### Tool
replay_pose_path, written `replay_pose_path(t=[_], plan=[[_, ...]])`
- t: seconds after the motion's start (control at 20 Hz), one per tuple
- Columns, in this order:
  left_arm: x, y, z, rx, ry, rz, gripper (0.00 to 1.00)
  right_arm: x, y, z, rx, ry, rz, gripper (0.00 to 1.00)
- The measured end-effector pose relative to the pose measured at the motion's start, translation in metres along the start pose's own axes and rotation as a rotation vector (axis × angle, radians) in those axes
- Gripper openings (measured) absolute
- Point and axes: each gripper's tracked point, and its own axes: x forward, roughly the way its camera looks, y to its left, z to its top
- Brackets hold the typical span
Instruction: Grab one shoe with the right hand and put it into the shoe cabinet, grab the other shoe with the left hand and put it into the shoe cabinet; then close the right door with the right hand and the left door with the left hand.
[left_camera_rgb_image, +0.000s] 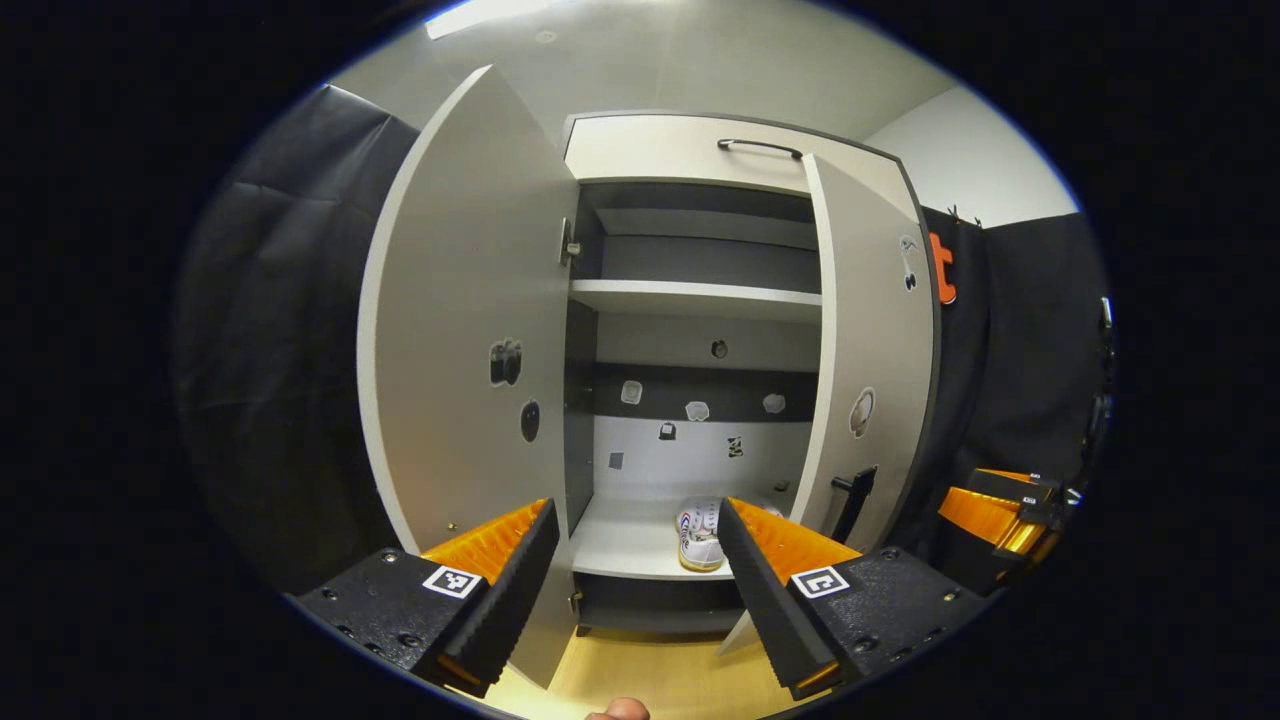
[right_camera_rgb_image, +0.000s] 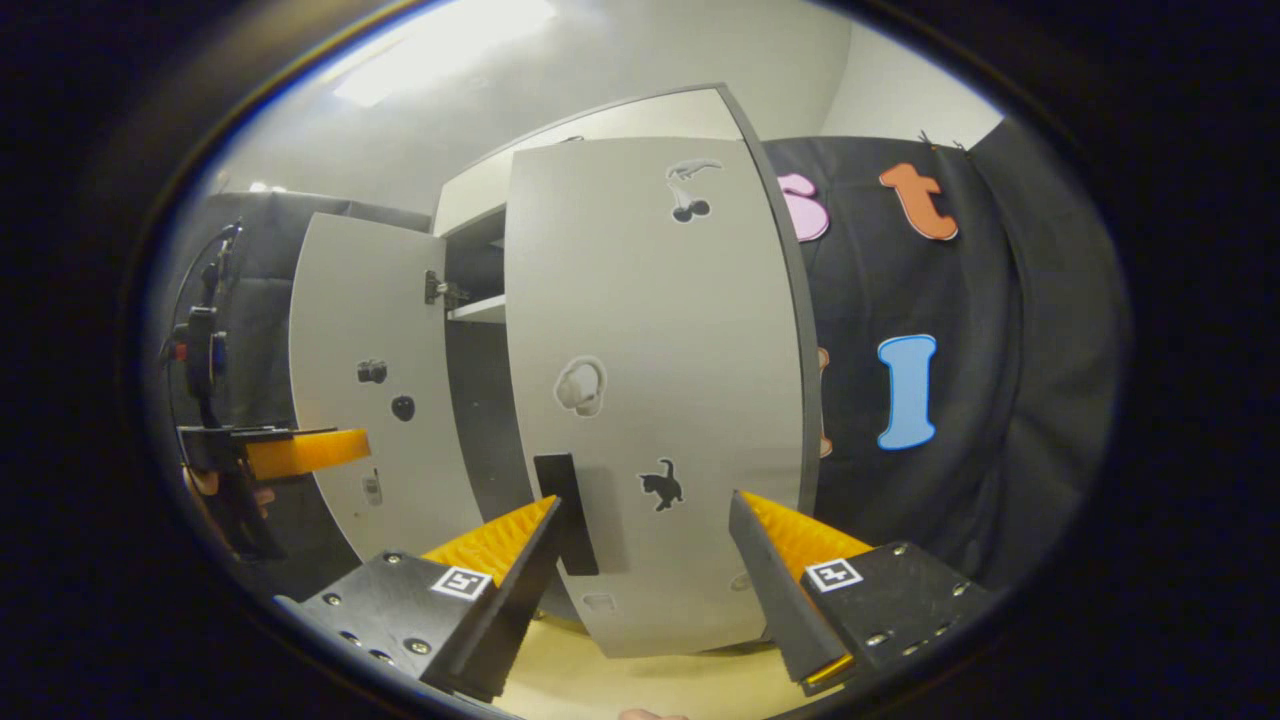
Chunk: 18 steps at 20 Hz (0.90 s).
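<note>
In the left gripper view, the left door (left_camera_rgb_image: 460, 330) of the shoe cabinet (left_camera_rgb_image: 700, 150) stands wide open. The left tongs (left_camera_rgb_image: 635, 560) are open and hold nothing, in front of the cabinet. Between their fingers, a white shoe (left_camera_rgb_image: 698, 535) lies on the bottom shelf (left_camera_rgb_image: 620, 545), toward its right side. The right door (left_camera_rgb_image: 870, 370) is half open, with a black handle (left_camera_rgb_image: 855, 500). Farther right are the right tongs (left_camera_rgb_image: 1000, 510). In the right gripper view, these tongs (right_camera_rgb_image: 640, 565) are open and empty, near the outer face of the right door (right_camera_rgb_image: 650, 400), which hides most of the inside.
</note>
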Motion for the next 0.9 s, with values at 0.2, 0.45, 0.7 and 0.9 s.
replay_pose_path(t=[0.2,0.45,0.7,0.9], plan=[[-0.023,0.012,0.013,-0.006,-0.02,0.04,0.94,0.004,0.0,-0.005,0.002,0.012,0.02,0.98],[-0.055,0.04,0.031,0.0,-0.069,0.12,0.94,0.009,0.004,-0.014,0.006,0.032,0.041,0.98],[-0.067,0.091,0.034,0.013,-0.083,0.242,0.93,0.012,0.009,-0.025,0.012,0.056,0.042,0.98],[-0.066,0.141,0.033,0.032,-0.08,0.35,1.0,0.011,0.007,-0.028,0.011,0.063,0.015,0.98]])
